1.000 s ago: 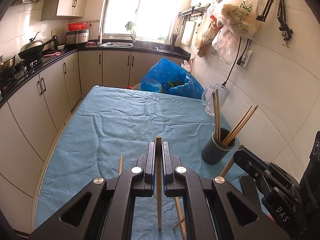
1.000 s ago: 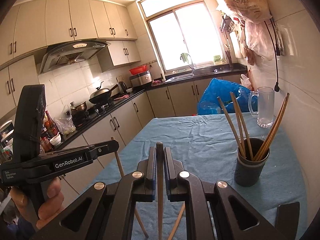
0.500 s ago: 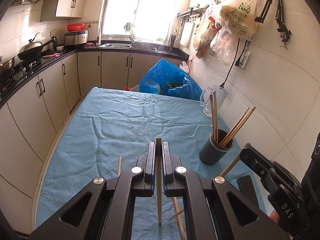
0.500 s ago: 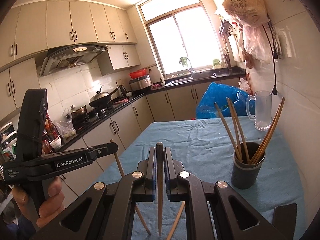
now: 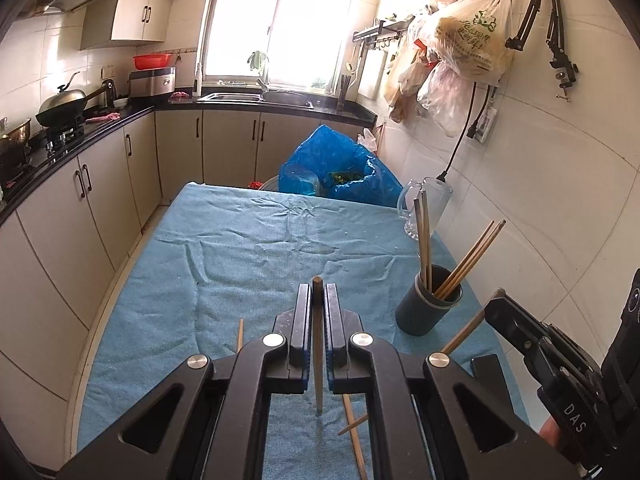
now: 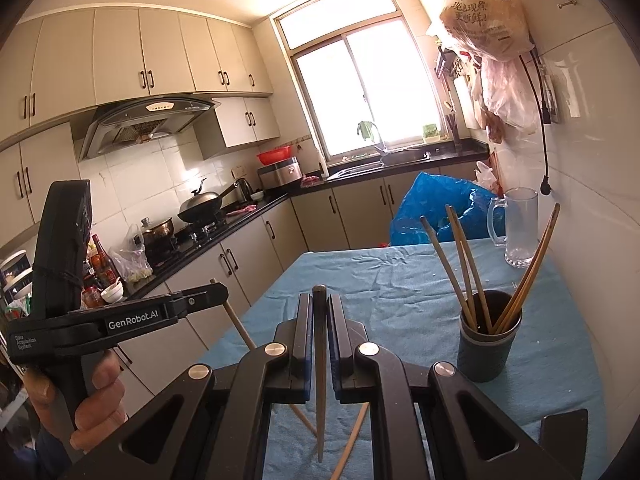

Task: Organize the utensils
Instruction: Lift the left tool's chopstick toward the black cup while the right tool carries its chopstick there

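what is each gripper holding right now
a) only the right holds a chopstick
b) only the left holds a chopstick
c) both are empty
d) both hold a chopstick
d: in the left wrist view the left gripper has its jaws closed on an upright chopstick, and in the right wrist view the right gripper is clamped the same way on a second chopstick.

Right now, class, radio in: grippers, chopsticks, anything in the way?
Left gripper shut on a chopstick. Right gripper shut on another. Holder has four already; loose chopsticks on cloth. Path clear.
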